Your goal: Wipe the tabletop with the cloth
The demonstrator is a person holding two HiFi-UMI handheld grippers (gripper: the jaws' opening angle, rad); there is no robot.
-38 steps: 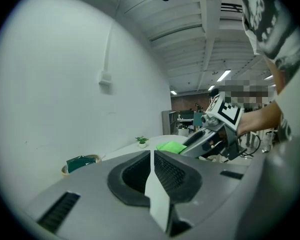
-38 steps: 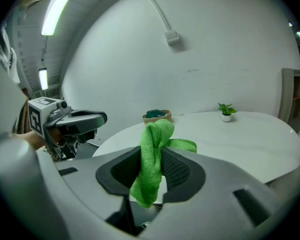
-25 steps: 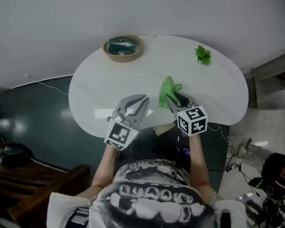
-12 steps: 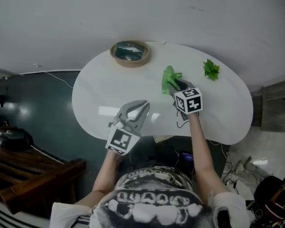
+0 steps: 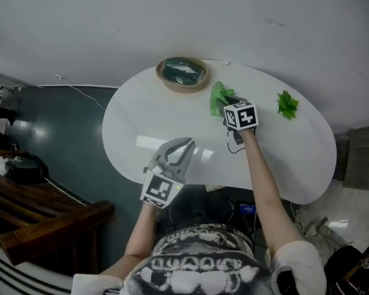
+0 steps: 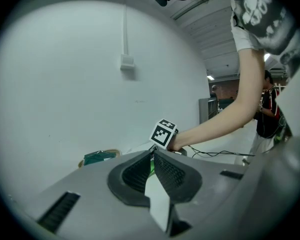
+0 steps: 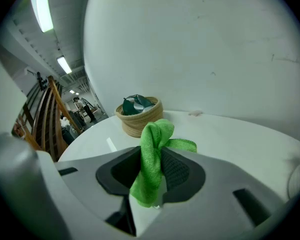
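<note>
Over the white tabletop point(image 5: 283, 158), right gripper point(image 5: 229, 106) clamps the green cloth point(image 5: 218, 96); left gripper point(image 5: 184, 144) closed, empty.

my right gripper point(image 5: 225, 101) now reaches far out across the table point(image 5: 283, 158), away from its near edge and from my left gripper point(image 5: 183, 145), bringing the green cloth point(image 5: 218, 96) close beside the basket point(image 5: 181, 89).
</note>
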